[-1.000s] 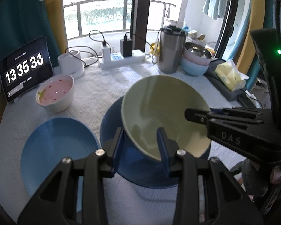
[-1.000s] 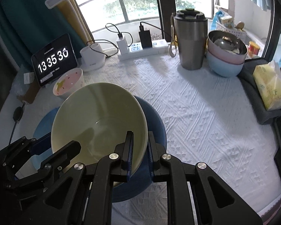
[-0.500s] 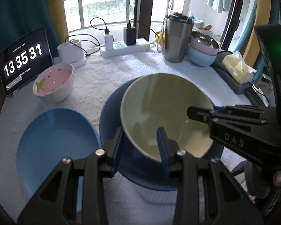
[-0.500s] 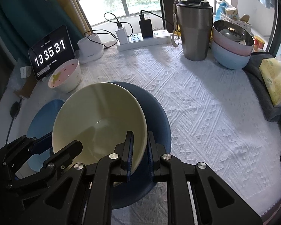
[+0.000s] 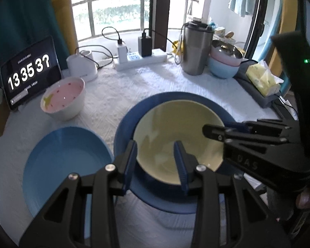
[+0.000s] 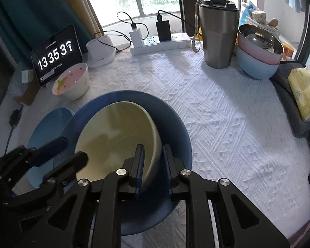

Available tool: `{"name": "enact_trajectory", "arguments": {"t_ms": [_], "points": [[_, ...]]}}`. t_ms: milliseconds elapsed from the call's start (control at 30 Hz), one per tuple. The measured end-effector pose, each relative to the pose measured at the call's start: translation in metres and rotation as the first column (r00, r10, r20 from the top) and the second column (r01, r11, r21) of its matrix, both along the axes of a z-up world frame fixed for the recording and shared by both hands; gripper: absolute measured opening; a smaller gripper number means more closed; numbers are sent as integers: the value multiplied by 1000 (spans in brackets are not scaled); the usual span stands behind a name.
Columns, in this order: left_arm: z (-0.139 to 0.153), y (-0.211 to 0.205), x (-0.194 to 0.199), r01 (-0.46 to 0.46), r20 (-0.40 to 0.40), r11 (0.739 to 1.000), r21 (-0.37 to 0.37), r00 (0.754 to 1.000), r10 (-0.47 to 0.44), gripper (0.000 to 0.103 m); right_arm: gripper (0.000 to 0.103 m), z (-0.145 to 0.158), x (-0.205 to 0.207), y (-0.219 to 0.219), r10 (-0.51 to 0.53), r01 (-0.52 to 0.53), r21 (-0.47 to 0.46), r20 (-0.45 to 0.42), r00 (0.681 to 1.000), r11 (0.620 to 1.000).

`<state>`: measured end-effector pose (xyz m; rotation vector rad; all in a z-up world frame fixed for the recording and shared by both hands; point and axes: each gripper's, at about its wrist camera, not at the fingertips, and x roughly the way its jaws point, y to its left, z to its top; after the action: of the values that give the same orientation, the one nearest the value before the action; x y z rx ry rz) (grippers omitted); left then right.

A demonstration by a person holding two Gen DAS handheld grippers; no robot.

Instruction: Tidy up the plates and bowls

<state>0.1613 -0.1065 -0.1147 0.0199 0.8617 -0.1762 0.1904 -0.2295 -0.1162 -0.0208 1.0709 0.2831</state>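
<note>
On the counter (image 6: pixel 227 124), left to right, the light blue plate (image 5: pixel 64 161) is lying bare, the left gripper (image 5: pixel 156 163) is straddling the yellow bowl's (image 5: pixel 175 136) near rim, jaws apart, and the right gripper (image 6: pixel 153 169) is just loosening around the rim of the bowl sitting in the dark blue plate (image 6: pixel 171 124).

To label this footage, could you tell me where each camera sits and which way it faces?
Left wrist: on the left tongs, facing down at the yellow bowl in the dark blue plate; right tongs show.
Right wrist: on the right tongs, just opening astride the bowl's rim; left tongs show.
Shared: bowl, plate, clock tablet.
</note>
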Motion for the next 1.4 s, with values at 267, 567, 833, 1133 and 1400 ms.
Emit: {"name": "enact_trajectory", "arguments": {"t_ms": [267, 567, 833, 1133, 1400], "points": [[2, 5, -3, -9, 1, 1000, -8, 1000, 9, 38, 19, 3, -3, -2, -7, 7, -5, 6, 1000, 1000], [14, 15, -9, -30, 37, 999, -27, 999, 31, 38, 22, 32, -13, -3, -21, 23, -15, 88, 996, 1000], [23, 32, -12, -72, 65, 995, -65, 995, 76, 44, 23, 41, -15, 8, 2, -3, 6, 95, 995, 1000], [29, 55, -13, -117, 84, 989, -86, 989, 125, 45, 23, 44, -15, 27, 33, -33, 1, 96, 995, 999], [35, 74, -14, -145, 102, 983, -117, 982, 157, 45, 23, 47, -14, 46, 67, -68, 0, 99, 993, 998]]}}
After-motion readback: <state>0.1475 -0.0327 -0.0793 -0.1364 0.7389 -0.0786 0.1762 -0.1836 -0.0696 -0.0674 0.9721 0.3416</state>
